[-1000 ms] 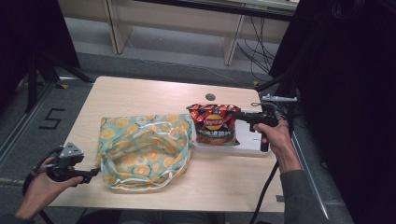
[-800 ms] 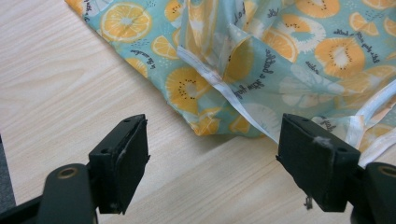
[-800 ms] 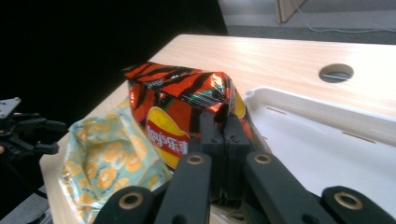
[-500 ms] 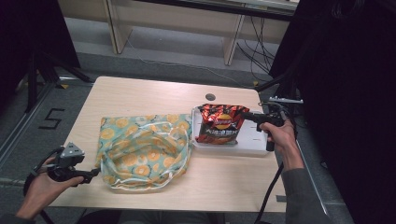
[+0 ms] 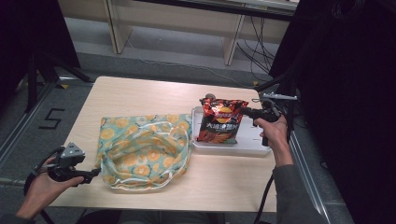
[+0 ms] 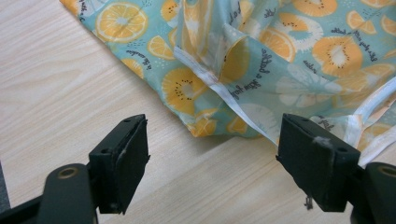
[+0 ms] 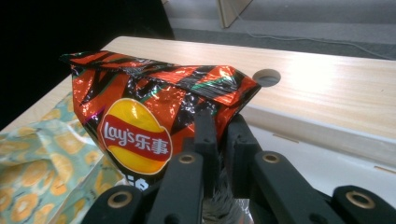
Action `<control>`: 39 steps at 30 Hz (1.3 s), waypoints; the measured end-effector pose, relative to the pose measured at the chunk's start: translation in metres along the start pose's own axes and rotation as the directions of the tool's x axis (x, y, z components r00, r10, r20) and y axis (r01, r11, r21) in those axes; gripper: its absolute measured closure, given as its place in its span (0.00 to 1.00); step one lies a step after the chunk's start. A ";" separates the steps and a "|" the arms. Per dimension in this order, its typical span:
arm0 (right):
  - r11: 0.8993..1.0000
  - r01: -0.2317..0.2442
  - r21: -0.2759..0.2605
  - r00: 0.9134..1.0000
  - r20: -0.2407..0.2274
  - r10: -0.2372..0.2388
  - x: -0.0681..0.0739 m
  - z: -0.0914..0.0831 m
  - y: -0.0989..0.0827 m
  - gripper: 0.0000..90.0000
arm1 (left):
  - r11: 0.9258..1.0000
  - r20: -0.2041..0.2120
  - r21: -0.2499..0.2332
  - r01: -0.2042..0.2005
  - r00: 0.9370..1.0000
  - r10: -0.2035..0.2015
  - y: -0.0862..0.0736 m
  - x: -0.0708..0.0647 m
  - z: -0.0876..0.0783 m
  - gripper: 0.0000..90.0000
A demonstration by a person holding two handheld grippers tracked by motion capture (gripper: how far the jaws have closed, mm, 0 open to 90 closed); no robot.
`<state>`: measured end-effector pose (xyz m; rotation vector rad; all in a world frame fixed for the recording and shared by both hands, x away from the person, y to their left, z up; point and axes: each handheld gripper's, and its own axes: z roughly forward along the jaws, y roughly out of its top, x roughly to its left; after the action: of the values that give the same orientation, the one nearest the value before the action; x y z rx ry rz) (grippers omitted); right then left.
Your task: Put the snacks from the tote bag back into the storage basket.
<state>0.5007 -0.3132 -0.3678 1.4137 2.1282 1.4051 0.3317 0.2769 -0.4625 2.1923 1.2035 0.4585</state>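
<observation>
A red and black Lay's chip bag (image 5: 219,120) (image 7: 140,116) stands upright on a white tray (image 5: 247,142) (image 7: 303,149) at the table's right. My right gripper (image 5: 243,111) (image 7: 219,121) pinches the bag's upper right corner. Its jaws have just been opening a little, and the foil is still between them. A teal cloth bag printed with orange slices (image 5: 144,149) (image 6: 261,70) (image 7: 37,158) lies open-mouthed at the centre left. My left gripper (image 5: 95,172) (image 6: 215,154) rests open at the bag's near left corner, nothing between its jaws.
A round cable hole (image 5: 210,96) (image 7: 266,77) sits in the tabletop just behind the tray. Bare wood (image 5: 140,98) stretches across the far left. Dark curtains stand to the right of the table, and wooden furniture legs beyond its far edge.
The right gripper has drawn the chip bag's top up and slightly right, so the bag now stands upright on the tray. The left gripper and the cloth bag have not moved.
</observation>
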 end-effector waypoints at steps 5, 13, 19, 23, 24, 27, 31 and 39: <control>0.999 0.042 -0.008 0.998 0.055 -0.042 -0.002 0.008 0.004 0.96 | 1.000 -0.007 -0.009 0.001 1.000 -0.002 0.000 0.000 0.000 0.27; 1.000 0.029 0.002 0.998 0.062 -0.029 -0.007 0.015 0.004 1.00 | 1.000 -0.007 -0.011 0.002 1.000 -0.002 0.000 0.000 0.000 0.27; 1.000 0.030 -0.005 0.996 0.083 -0.029 -0.009 0.020 0.005 0.98 | 1.000 -0.007 -0.009 0.000 1.000 0.000 0.000 0.000 0.001 0.27; 1.000 0.020 -0.003 0.992 0.122 -0.020 -0.006 0.028 0.006 0.96 | 1.000 -0.009 -0.009 0.000 1.000 0.000 0.000 0.000 0.001 0.27; 1.000 0.020 0.012 0.991 0.129 -0.021 -0.005 0.029 0.007 0.94 | 1.000 -0.014 -0.010 -0.003 1.000 0.003 0.000 0.000 0.001 0.27; 0.999 0.035 0.004 0.985 0.167 -0.035 -0.005 0.036 0.008 0.96 | 1.000 -0.014 -0.010 0.000 1.000 0.000 -0.001 0.001 0.000 0.27; 0.995 0.093 0.037 0.978 0.184 -0.098 -0.004 0.040 0.011 1.00 | 1.000 -0.013 -0.002 -0.001 1.000 0.001 -0.002 0.002 0.001 0.27; 0.993 0.087 0.081 0.980 0.172 -0.100 -0.003 0.037 0.015 1.00 | 1.000 -0.012 -0.003 0.003 1.000 -0.003 -0.002 0.003 0.001 0.27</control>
<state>0.5343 -0.2928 -0.3760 1.3872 2.1215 1.1347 0.3326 0.2800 -0.4643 2.1876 1.2112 0.4722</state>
